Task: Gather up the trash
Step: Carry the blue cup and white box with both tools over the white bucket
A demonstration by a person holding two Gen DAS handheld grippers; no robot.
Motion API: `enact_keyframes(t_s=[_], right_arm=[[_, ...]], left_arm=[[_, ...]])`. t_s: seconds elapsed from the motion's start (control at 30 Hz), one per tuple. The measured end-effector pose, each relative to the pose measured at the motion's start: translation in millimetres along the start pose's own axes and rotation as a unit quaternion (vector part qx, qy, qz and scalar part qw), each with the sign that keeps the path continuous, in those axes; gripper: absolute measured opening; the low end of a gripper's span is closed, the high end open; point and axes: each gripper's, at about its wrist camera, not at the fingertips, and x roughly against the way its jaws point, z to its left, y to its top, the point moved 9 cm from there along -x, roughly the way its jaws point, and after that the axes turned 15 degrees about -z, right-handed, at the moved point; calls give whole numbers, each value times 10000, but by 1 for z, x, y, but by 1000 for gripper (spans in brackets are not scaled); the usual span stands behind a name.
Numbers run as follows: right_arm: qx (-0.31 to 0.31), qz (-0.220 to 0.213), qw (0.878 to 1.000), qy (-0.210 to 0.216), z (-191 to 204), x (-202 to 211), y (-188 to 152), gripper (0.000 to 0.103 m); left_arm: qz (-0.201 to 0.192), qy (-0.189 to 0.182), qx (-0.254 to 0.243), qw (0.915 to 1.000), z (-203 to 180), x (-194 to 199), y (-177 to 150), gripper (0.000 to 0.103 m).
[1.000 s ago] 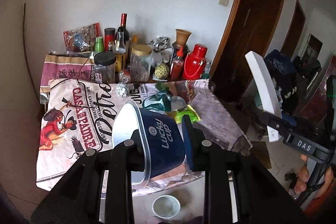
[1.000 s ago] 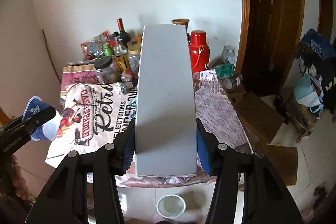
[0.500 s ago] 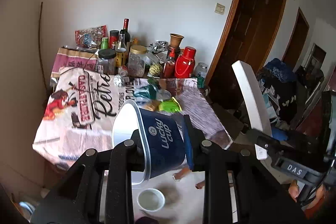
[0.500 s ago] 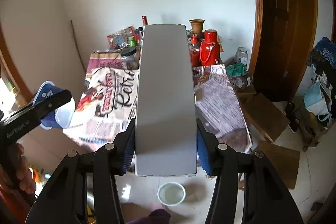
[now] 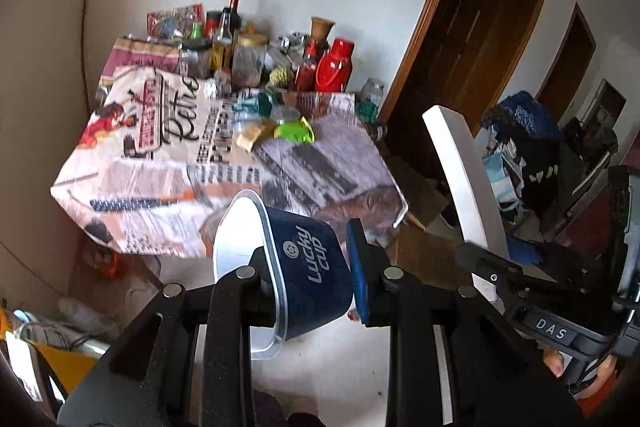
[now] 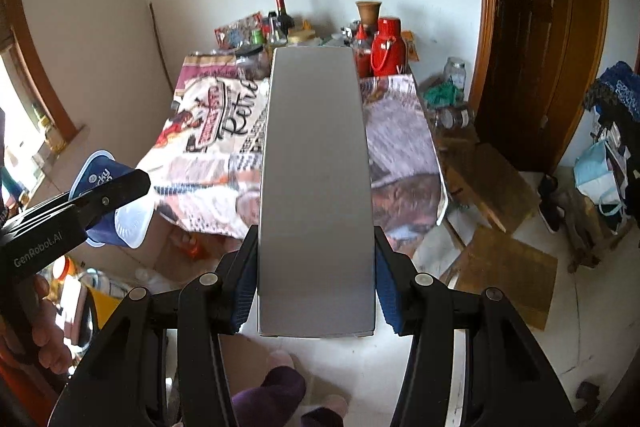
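Left wrist view: left claw [image 5: 310,281] clamps blue cup [image 5: 308,267]; right claw [image 6: 316,291] clamps grey box [image 6: 316,187], both held off worktop [image 5: 328,167]. Wrappers [image 5: 294,131] remain uncollected there.

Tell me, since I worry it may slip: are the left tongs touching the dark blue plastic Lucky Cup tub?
Touching. In the left wrist view the left tongs pinch the dark blue plastic Lucky Cup tub, with no gap showing.
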Motion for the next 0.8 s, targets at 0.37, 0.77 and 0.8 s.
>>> enact_keyframes(t_s=[0.37,0.77,0.8], right_arm=[[-211,943,9953,3,2,-66,-79,48],[-302,2016,9789,-105,1,-184,-218,48],[-326,2131,9764,-92,1,-195,-234,48]], left_arm=[[987,163,24,9950,47,-58,-79,26],[1856,379,156,9818,138,-177,-206,26],[1945,400,186,9799,147,-188,-222,26]])
